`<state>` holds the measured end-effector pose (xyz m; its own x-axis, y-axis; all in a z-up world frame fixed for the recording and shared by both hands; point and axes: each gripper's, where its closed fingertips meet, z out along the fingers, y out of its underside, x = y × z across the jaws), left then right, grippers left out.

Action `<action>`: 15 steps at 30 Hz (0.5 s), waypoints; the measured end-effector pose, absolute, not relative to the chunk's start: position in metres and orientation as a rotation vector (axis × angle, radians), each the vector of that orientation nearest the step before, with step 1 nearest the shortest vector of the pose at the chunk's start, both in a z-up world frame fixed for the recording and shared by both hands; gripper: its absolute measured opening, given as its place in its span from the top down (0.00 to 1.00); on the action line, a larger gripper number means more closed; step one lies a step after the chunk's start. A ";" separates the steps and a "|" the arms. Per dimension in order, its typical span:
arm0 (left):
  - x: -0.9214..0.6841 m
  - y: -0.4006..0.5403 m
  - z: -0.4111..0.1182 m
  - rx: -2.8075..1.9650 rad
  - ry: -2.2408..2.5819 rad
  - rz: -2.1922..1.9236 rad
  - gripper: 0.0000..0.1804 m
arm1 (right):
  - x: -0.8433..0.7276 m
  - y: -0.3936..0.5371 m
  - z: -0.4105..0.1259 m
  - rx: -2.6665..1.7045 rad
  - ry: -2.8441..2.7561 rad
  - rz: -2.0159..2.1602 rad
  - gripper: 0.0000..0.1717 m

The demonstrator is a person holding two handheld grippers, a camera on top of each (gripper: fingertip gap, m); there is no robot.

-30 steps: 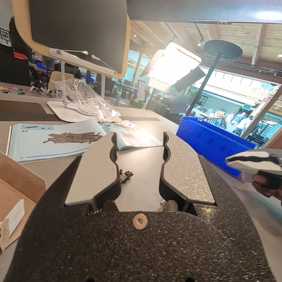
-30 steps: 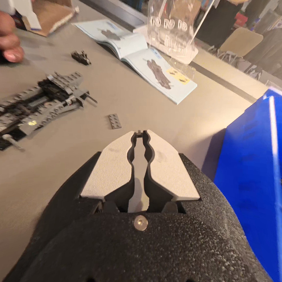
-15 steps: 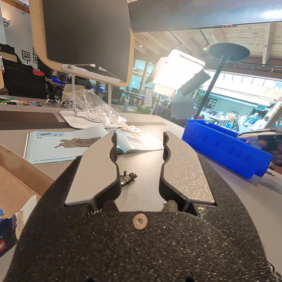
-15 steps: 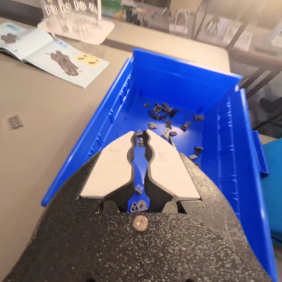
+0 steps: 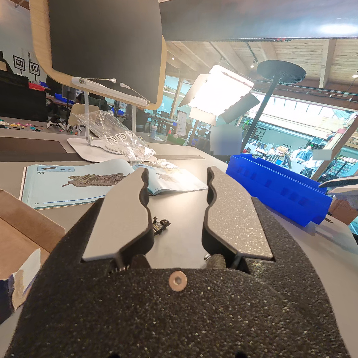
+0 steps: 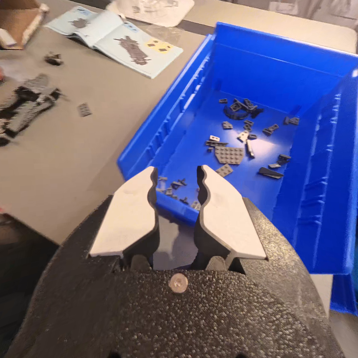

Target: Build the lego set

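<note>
Right wrist view: blue bin (grey bricks inside)

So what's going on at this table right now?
A person is working with two handheld grippers among toy building bricks. The right gripper is open and empty above the near end of a blue bin that holds loose grey pieces. The left gripper is open too, low over the table, with a small dark figure lying by its left finger. An open instruction booklet and a partly built grey model lie nearby.
</note>
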<state>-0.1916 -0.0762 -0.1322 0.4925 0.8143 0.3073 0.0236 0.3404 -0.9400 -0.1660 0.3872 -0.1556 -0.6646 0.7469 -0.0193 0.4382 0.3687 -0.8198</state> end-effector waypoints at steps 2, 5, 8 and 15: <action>-0.192 -0.075 -0.133 -1.124 -0.927 0.620 0.68 | -0.146 0.377 -0.152 -0.970 -2.330 1.277 0.76; -0.193 -0.072 -0.135 -1.142 -0.927 0.596 0.68 | -0.140 0.364 -0.168 -0.991 -2.379 1.199 0.75; -0.194 -0.073 -0.135 -1.133 -0.933 0.572 0.68 | -0.138 0.338 -0.189 -1.010 -2.420 1.071 0.76; -0.191 -0.071 -0.134 -1.133 -0.909 0.560 0.68 | -0.115 0.245 -0.196 -0.843 -2.499 0.931 0.76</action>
<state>-0.1908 -0.0707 -0.1337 0.5362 0.7788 0.3255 0.0591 0.3501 -0.9349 -0.1148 0.2450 -0.1956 -0.7650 0.6350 0.1074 0.4101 0.6090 -0.6789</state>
